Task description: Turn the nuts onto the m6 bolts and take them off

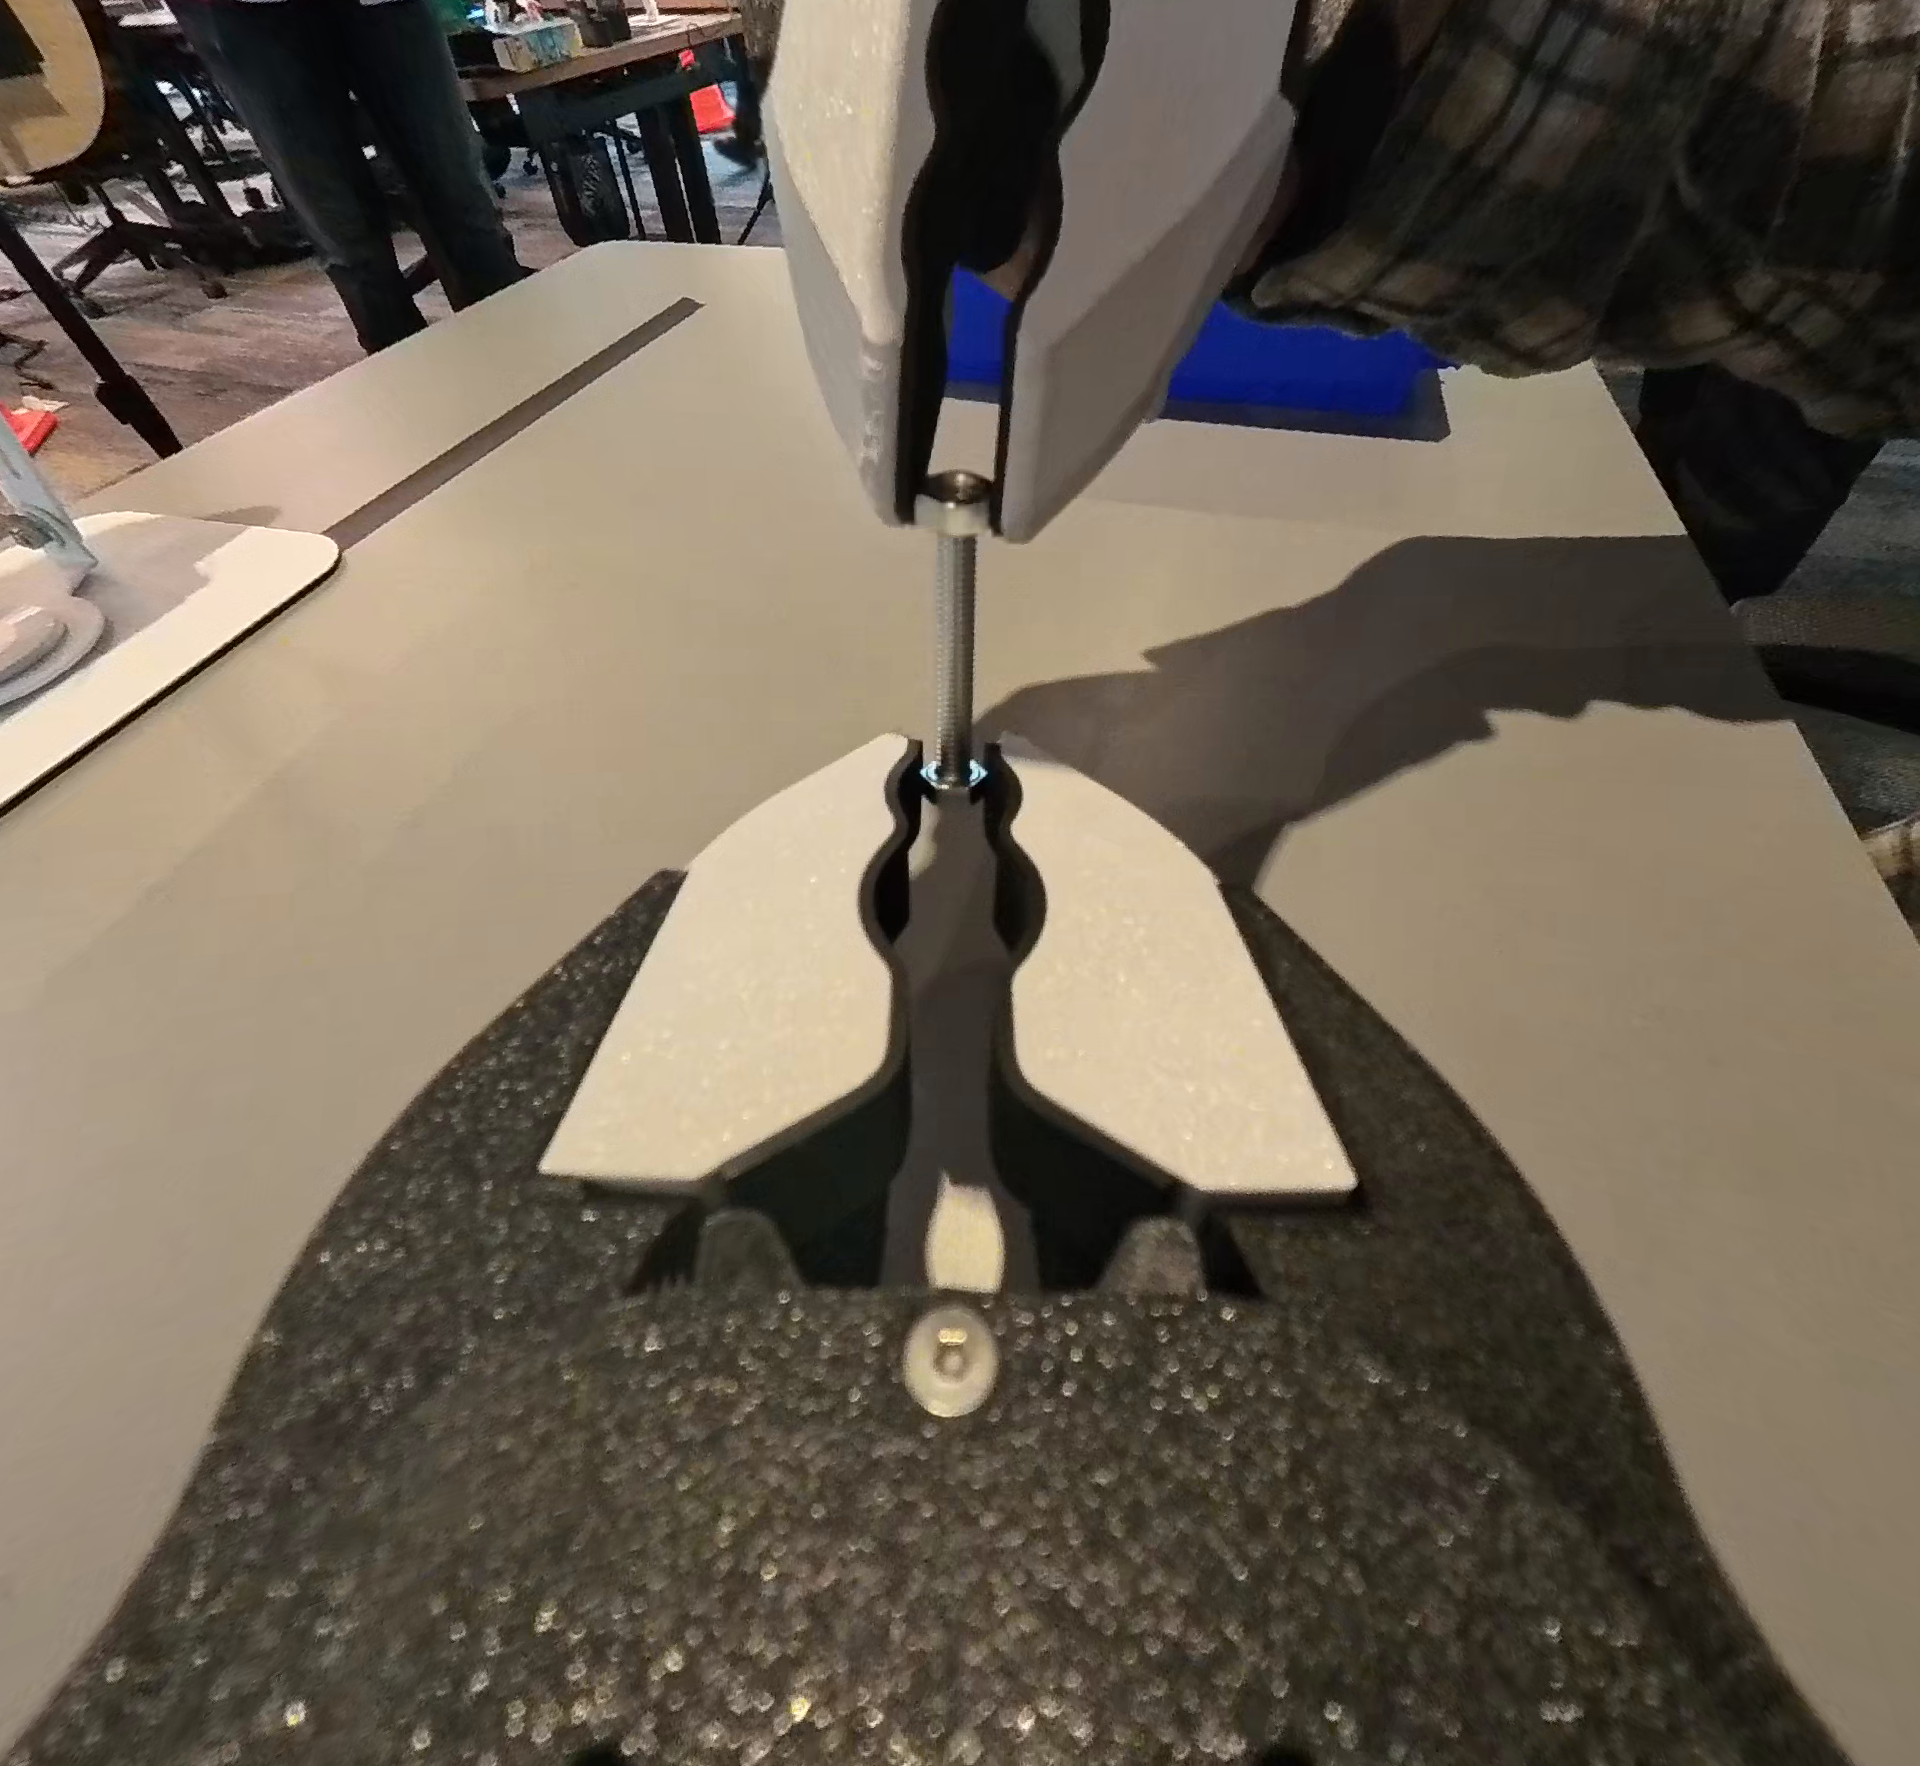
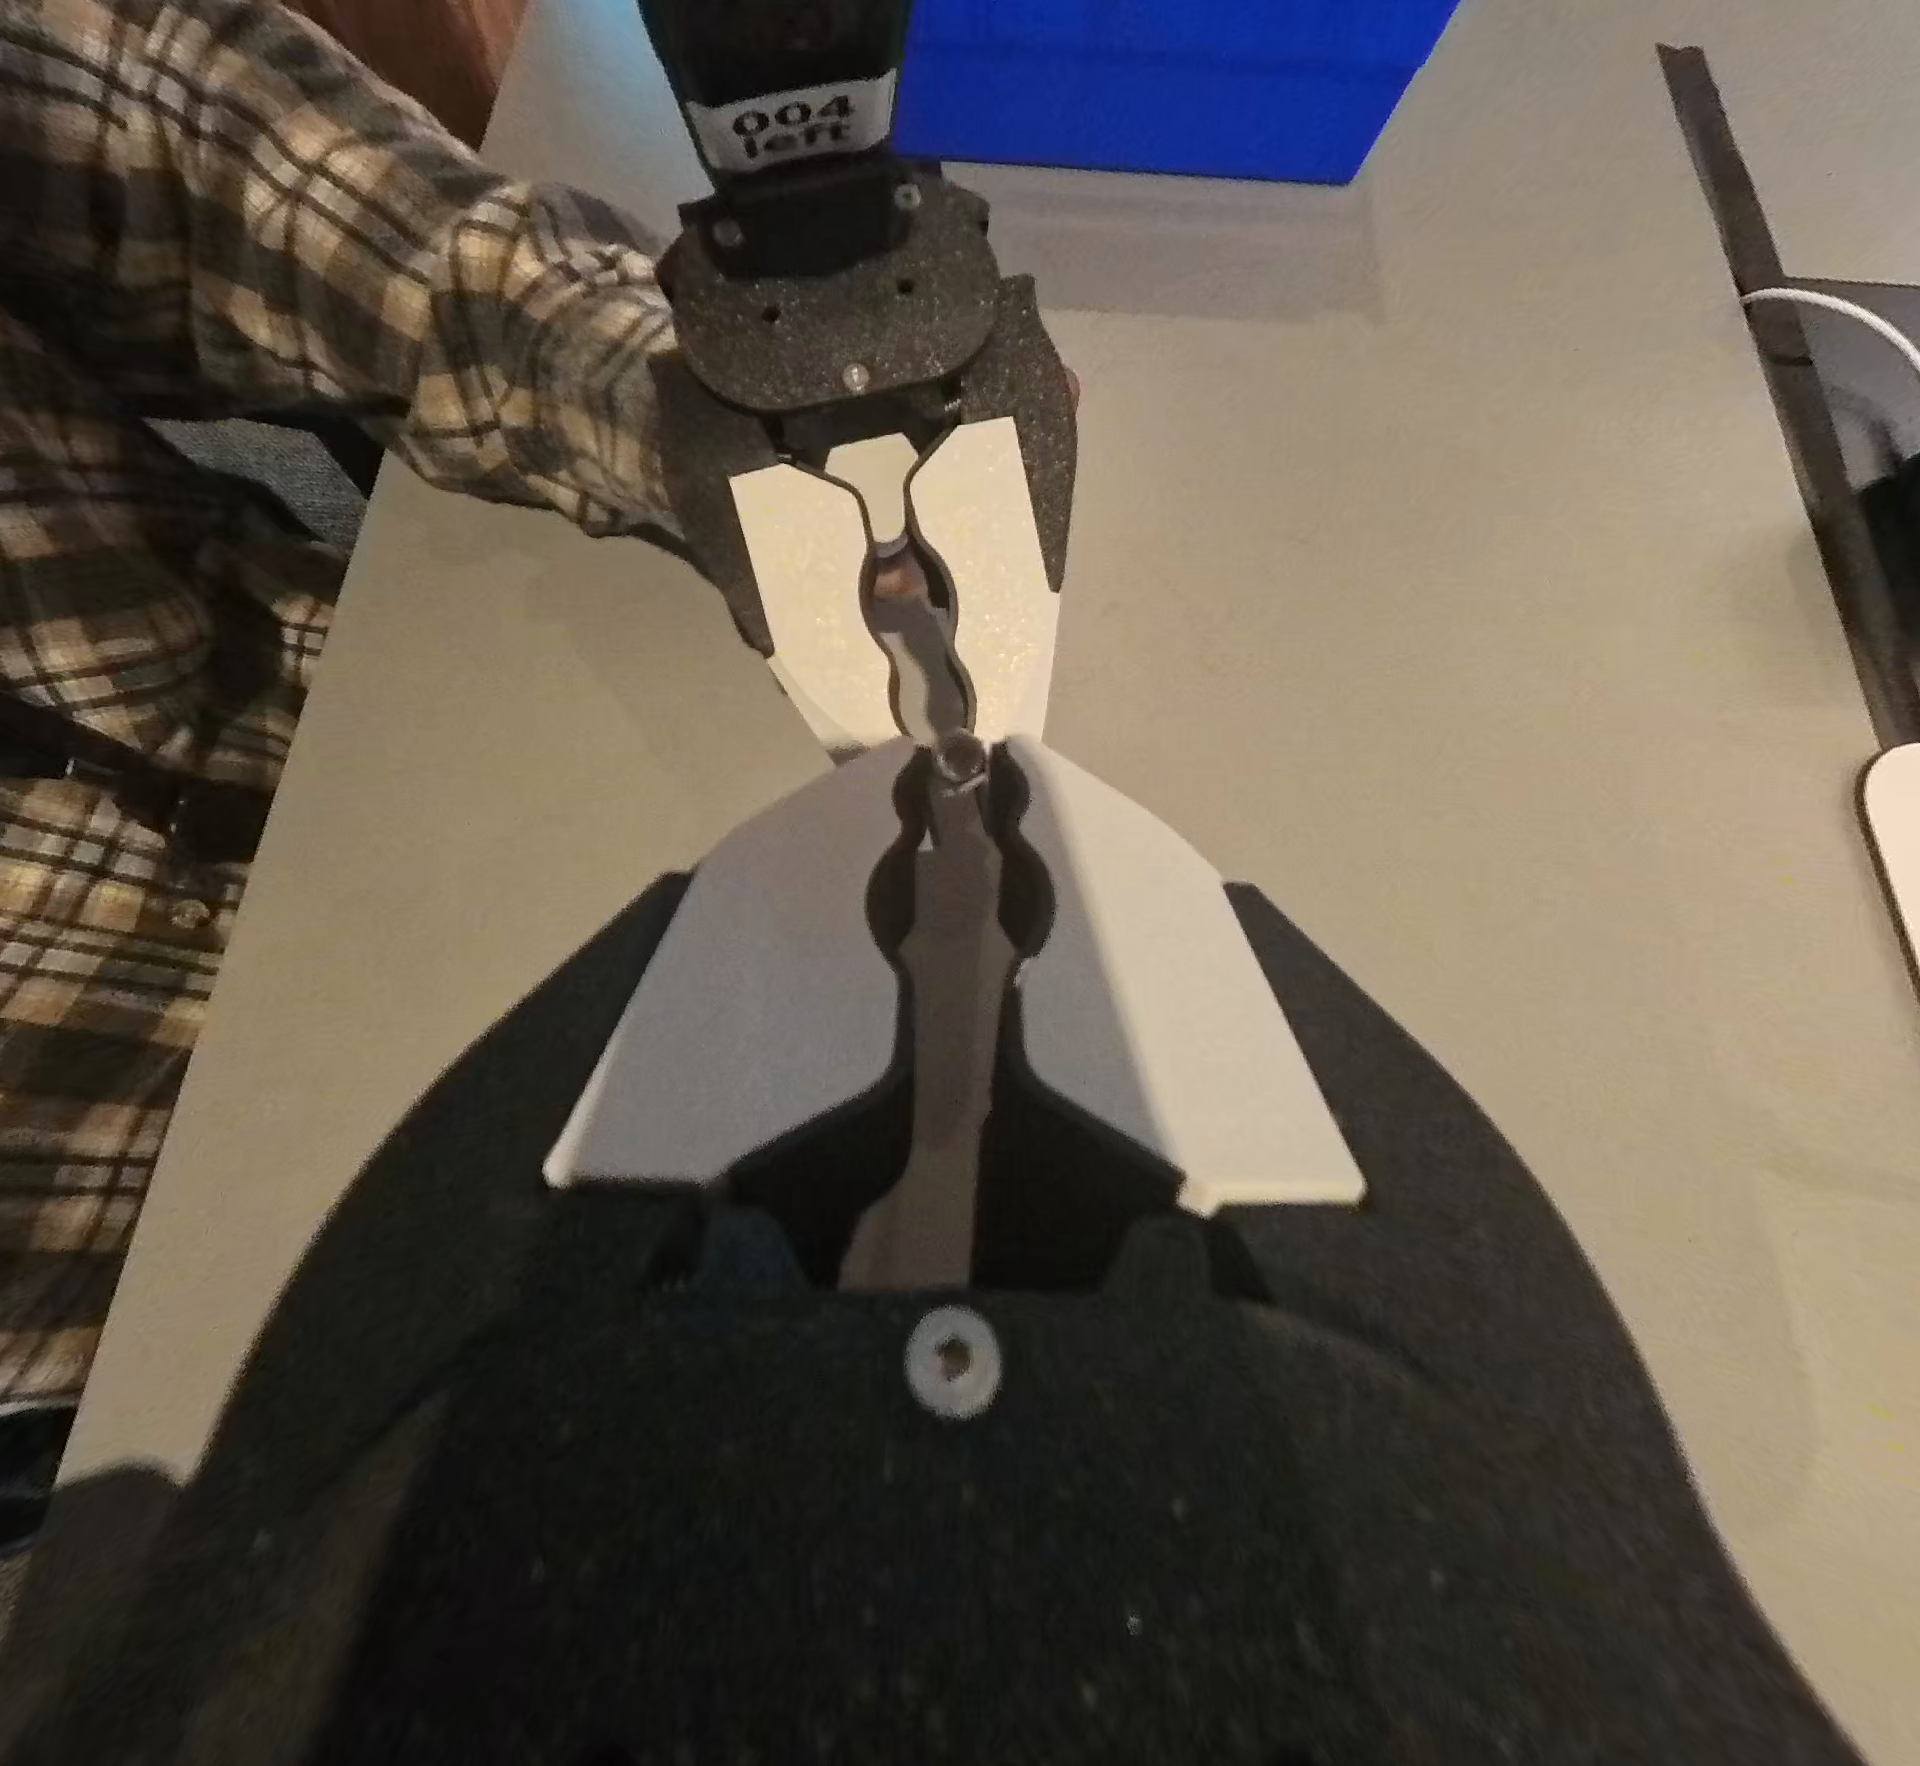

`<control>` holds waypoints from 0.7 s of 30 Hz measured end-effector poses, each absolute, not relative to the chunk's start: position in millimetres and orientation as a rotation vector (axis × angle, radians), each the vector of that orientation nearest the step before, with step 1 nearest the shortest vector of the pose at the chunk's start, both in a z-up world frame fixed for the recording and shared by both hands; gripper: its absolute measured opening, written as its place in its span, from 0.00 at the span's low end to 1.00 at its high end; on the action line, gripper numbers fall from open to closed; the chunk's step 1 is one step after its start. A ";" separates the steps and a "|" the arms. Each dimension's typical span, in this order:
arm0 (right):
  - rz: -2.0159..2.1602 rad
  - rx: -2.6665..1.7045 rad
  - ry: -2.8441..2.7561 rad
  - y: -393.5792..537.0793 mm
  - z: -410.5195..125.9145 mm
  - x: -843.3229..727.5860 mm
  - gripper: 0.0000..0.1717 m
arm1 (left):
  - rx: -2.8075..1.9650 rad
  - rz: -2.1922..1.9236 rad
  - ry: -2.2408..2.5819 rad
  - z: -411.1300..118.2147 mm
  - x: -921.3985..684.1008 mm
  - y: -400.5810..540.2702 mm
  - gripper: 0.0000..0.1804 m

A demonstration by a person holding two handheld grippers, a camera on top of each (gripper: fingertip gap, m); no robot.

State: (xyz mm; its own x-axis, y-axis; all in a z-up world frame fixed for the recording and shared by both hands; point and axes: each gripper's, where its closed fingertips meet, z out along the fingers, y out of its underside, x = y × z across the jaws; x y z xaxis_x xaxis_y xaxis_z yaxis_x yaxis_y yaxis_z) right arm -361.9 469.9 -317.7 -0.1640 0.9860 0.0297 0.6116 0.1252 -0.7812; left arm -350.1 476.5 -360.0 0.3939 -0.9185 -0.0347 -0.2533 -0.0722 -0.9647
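Two grippers hold one bolt between them above the grey bench (image 1: 520, 833).

Left wrist view: the left gripper (image 1: 951, 774) has its fingers clenched on a hex nut (image 1: 952, 778) at the near end of the threaded bolt (image 1: 953, 646). The right gripper (image 1: 956, 511) comes from above and grasps the bolt head (image 1: 957, 503). A blue bin (image 1: 1299, 355) stands behind.

Right wrist view: the right gripper (image 2: 958, 766) fingers press on the bolt head (image 2: 958, 763), seen end-on. The left gripper (image 2: 930, 734) is just beyond it, its grasp hidden here.
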 end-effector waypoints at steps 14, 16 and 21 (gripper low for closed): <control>0.878 -1.510 -1.762 473.8 -314.1 -360.3 0.28 | -1.585 -0.808 1.068 -359.6 -349.7 475.3 0.06; 0.948 -1.442 -1.657 471.3 -307.3 -361.4 0.41 | -1.583 -0.838 1.054 -357.3 -350.6 475.0 0.06; 1.120 -1.176 -1.357 457.1 -286.2 -363.4 0.56 | -1.587 -0.911 1.028 -353.6 -351.7 473.7 0.06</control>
